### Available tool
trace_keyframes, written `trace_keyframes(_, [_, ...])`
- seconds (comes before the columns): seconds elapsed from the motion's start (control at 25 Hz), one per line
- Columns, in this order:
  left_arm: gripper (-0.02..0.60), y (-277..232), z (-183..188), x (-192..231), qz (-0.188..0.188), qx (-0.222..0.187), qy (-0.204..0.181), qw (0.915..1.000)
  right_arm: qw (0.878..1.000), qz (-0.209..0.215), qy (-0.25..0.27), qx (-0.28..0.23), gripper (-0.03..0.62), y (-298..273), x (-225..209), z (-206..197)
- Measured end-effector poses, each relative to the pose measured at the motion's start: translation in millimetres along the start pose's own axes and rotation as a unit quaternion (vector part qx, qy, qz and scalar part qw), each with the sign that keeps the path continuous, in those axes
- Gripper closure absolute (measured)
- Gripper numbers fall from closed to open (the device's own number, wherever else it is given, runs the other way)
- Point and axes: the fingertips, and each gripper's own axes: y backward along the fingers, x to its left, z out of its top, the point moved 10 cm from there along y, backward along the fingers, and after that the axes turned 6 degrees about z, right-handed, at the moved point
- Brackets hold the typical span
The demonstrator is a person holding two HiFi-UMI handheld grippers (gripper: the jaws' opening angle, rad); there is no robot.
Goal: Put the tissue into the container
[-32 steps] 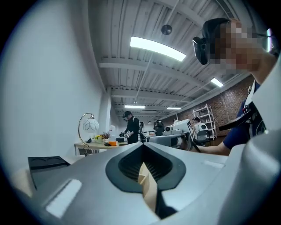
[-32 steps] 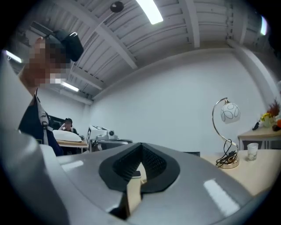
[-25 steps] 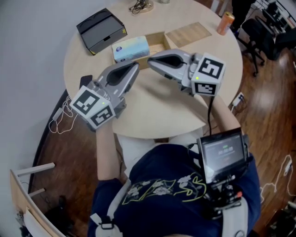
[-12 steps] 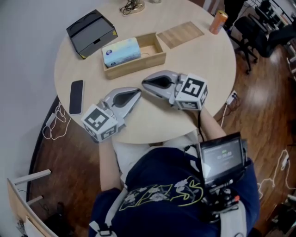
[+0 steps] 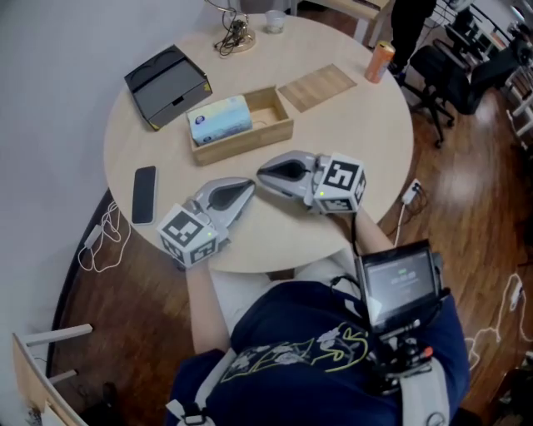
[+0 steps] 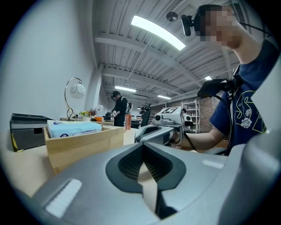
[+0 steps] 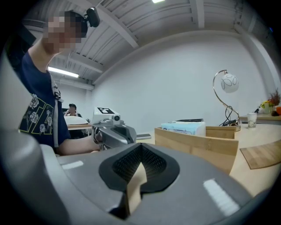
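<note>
A light-blue tissue pack [image 5: 219, 119] lies in the left half of an open wooden box [image 5: 271, 131] on the round table [image 5: 358, 150]. Both grippers hover over the table's near part, short of the box. My left gripper [image 5: 249, 185] is shut and holds nothing; its tips point toward the right gripper. My right gripper [image 5: 261, 173] is also shut and holds nothing. The left gripper view shows its shut jaws [image 6: 142, 149], the tissue pack [image 6: 72, 128] in the box [image 6: 83, 145] and the other gripper [image 6: 160, 132]. In the right gripper view the tissue pack [image 7: 184, 127] rests in the box [image 7: 206, 147].
A wooden lid [image 5: 316, 86] lies right of the box. A black case [image 5: 166, 81] sits at the back left, a phone [image 5: 144, 194] at the left edge, an orange can [image 5: 379, 61] at the right edge. A lamp base with cable [image 5: 233, 35] and a glass [image 5: 273, 23] stand at the back.
Both grippers have drawn back from the box toward the table's near edge, still shut. The tissue pack stays in the box. The head view has shifted.
</note>
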Motion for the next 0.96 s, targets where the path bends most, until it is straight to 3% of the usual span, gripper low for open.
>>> trace_keyframes(0.96, [0.578, -0.4, 4.4, 1.2, -0.001, -0.001, 0.001, 1.0000, 1.000, -0.008, 0.000, 0.003, 0.594, 1.1, 1.7, 3.5])
